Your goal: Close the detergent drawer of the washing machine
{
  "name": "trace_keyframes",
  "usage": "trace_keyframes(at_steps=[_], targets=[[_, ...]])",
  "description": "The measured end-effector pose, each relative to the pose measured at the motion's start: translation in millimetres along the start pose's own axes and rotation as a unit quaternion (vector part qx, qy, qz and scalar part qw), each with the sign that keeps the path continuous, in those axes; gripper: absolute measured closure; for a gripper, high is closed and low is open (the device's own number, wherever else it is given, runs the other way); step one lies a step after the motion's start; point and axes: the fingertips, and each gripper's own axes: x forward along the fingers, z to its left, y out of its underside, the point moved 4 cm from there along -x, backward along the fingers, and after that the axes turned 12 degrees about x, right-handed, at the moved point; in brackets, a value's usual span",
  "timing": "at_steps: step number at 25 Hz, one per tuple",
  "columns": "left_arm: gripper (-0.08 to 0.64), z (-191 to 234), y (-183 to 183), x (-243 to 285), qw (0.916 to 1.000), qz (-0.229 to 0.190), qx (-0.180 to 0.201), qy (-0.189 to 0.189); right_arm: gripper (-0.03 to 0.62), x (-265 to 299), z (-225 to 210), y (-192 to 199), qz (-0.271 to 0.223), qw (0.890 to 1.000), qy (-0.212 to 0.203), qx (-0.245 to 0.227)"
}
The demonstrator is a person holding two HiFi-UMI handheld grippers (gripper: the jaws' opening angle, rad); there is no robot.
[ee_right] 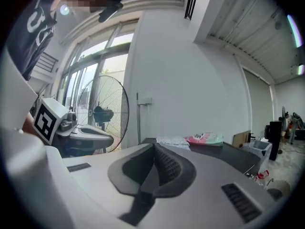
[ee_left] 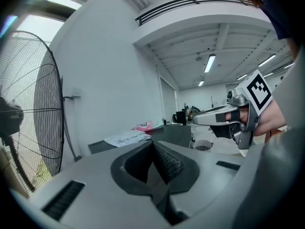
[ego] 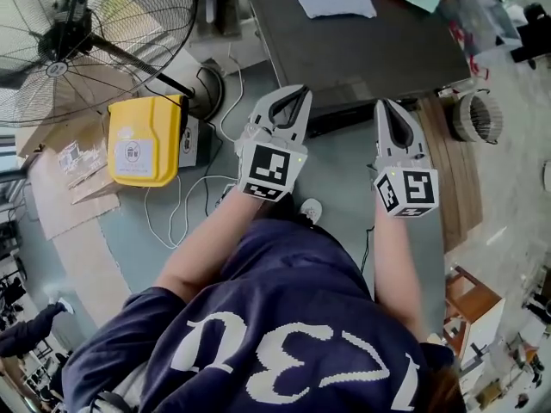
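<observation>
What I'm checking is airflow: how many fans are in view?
1. The fan stands at the head view's upper left, beside a yellow case; others may be out of frame.

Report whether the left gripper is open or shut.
Shut. In the left gripper view, the left gripper has its two ribbed pads pressed together at the tips, with nothing between them.

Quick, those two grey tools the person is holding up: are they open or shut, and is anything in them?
The left grey plastic tool: closed, holding nothing.
The right grey plastic tool: closed, holding nothing.
</observation>
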Motion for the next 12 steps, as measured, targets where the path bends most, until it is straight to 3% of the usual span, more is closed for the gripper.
trace_keyframes(at_steps=[7,12], targets=[[0.541,18,-37,-26,0.9992,-0.026,-0.029,-0.003,0.577,-30,27,-55,-0.068,0.998,-0.009,-0.015],[0.541,37,-68,-36,0.9963,-0.078,-0.017,-0.03,0.577,-44,36,-90,-0.1,0.994,0.003,-0.04]])
